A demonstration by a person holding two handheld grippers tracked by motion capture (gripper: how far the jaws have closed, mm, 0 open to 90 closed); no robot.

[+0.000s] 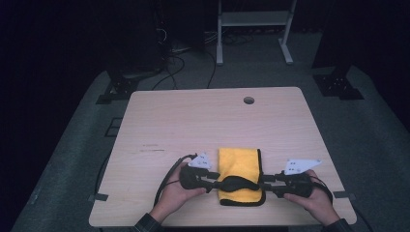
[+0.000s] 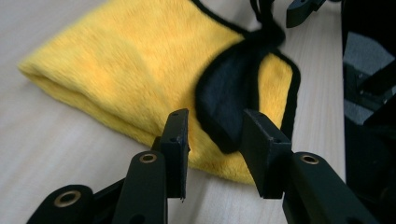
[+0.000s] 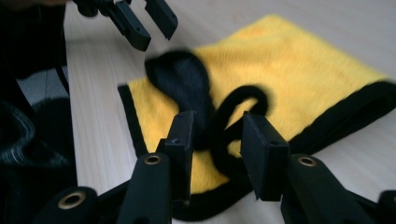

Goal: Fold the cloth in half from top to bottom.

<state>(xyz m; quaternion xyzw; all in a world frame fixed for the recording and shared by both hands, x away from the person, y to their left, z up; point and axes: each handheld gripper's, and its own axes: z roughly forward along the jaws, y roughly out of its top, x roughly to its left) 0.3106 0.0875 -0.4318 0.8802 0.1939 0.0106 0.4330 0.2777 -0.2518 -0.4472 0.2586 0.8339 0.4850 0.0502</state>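
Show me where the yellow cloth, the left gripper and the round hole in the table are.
yellow cloth [image 1: 238, 162]: high view, bare yellow upper part.
left gripper [image 2: 215, 140]: left gripper view, midway between its fingertips.
round hole [image 1: 248, 100]: high view, its middle, near the table's far edge.

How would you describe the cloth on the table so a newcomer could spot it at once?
Find the pale wooden table and look at its near edge, between the two hand-held grippers. There lies a folded cloth. Its bright yellow pile and black border mark it out from everything else on the tabletop.

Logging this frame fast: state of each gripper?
Left gripper: open, holding nothing, at the folded yellow cloth with black trim.
Right gripper: open, holding nothing.
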